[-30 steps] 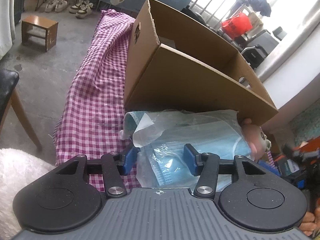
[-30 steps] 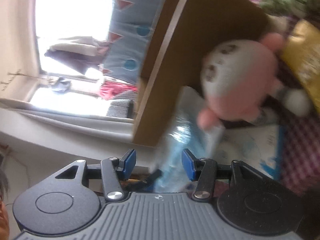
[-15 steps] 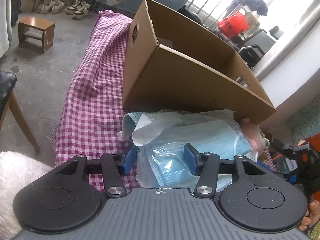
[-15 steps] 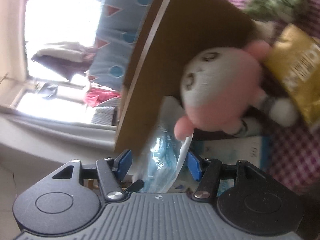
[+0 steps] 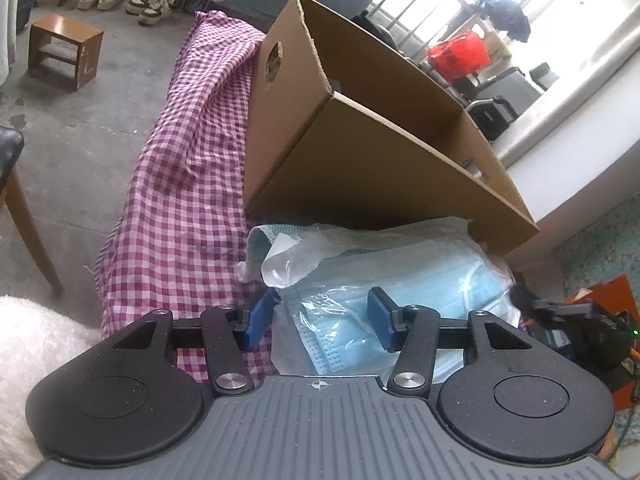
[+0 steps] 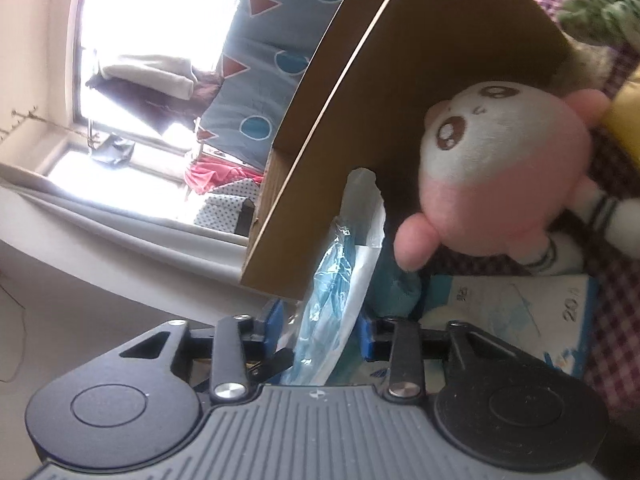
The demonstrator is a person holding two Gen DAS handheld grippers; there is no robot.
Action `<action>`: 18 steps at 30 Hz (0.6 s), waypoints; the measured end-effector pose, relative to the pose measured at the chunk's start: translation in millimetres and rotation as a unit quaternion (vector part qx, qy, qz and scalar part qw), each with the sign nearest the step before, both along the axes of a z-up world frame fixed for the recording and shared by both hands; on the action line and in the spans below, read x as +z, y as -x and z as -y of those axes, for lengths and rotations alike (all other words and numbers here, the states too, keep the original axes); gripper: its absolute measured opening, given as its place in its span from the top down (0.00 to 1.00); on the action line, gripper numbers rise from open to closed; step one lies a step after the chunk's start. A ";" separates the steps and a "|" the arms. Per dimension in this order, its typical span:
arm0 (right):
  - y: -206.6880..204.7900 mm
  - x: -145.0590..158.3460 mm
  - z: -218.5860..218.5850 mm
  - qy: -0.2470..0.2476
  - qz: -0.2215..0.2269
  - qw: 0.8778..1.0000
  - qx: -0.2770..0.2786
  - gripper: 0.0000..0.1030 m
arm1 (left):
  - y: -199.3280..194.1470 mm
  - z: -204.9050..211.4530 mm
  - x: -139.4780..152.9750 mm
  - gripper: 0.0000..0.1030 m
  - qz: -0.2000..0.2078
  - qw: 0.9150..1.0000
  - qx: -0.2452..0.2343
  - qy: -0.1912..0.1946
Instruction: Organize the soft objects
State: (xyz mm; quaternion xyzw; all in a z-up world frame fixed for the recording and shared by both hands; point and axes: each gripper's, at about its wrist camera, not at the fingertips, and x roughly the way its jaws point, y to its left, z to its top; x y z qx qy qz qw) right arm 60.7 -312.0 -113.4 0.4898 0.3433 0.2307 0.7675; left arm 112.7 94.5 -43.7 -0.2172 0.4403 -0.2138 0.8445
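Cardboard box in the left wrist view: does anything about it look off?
Yes. The cardboard box is tilted, its near bottom edge propped on the bag of blue face masks instead of flat on the checked cloth. The bag's torn plastic flaps loosely beside the left gripper.

— Any writing that can be read?

— Very little. On the flat white-and-blue paper packet lying just ahead and to the right of the right gripper's fingers, the number "20" stands near its right edge, turned sideways. Some small dark characters sit near its upper left corner, too small to read.

— And around the left gripper?

— Nothing legible there; the brown cardboard box ahead of it shows bare walls.
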 end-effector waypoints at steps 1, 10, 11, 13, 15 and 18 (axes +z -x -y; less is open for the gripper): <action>-3.4 0.3 -4.2 0.006 0.001 1.000 0.002 0.77 | 0.2 0.4 0.5 0.49 0.000 1.000 0.002 0.000; 5.9 52.7 -11.3 0.043 0.091 0.995 0.016 0.89 | 8.3 -3.4 16.5 0.47 0.008 0.998 -0.005 0.059; 6.2 60.6 -11.8 0.047 0.104 0.993 0.018 0.89 | 8.8 -3.0 18.4 0.47 0.008 0.998 -0.005 0.066; 5.0 75.8 -12.6 0.053 0.127 0.990 0.026 0.89 | 9.4 -1.8 23.8 0.47 0.011 0.997 -0.002 0.078; 0.7 89.9 -14.3 0.055 0.145 0.987 0.034 0.89 | 9.4 -0.4 32.2 0.47 0.018 0.996 0.000 0.087; -6.9 115.0 -13.4 0.059 0.177 0.981 0.044 0.89 | 6.9 2.9 52.2 0.47 0.040 0.995 0.000 0.095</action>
